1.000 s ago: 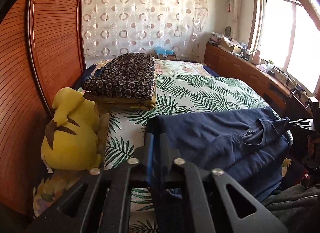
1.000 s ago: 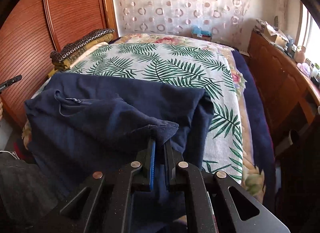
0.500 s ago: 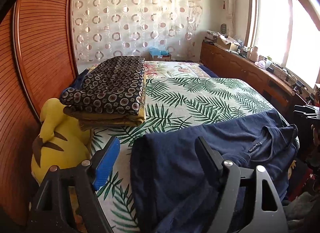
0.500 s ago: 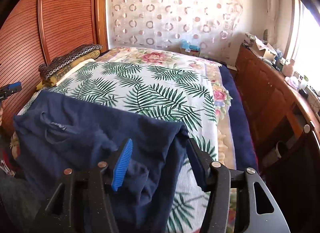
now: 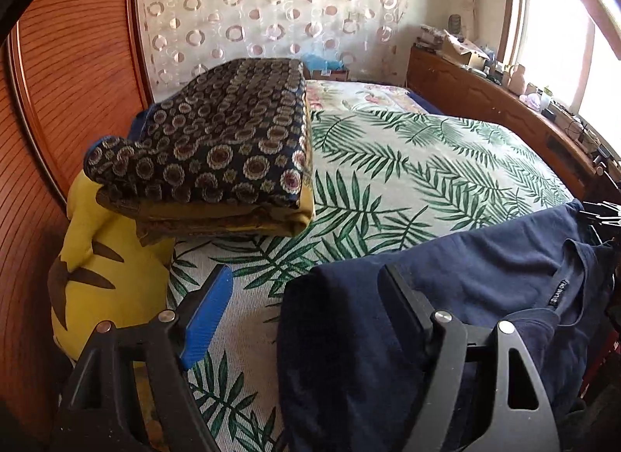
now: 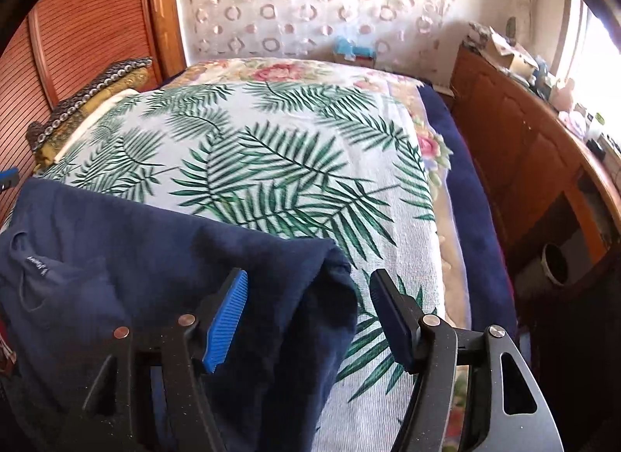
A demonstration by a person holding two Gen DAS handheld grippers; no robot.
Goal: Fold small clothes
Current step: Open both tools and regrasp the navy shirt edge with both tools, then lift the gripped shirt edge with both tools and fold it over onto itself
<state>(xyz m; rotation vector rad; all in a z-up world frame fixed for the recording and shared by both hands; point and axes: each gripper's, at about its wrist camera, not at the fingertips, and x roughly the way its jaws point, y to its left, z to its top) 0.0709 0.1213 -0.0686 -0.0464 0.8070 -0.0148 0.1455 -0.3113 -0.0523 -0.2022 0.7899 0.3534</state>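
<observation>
Navy shirt [image 5: 446, 296] lies on bed; left gripper [image 5: 306, 296] and right gripper [image 6: 310, 312] fingers just spread, gripping nothing.

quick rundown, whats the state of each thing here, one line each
navy t-shirt: lying on the near end of the bed, partly folded, held by neither gripper
left gripper: open, jaws have just been opening, shirt corner loose between them
right gripper: open, jaws have just been opening, shirt corner loose between them
patterned blanket stack: folded, resting on the bed
yellow plush toy: upright beside the bed
leaf-print bedspread: spread flat
</observation>
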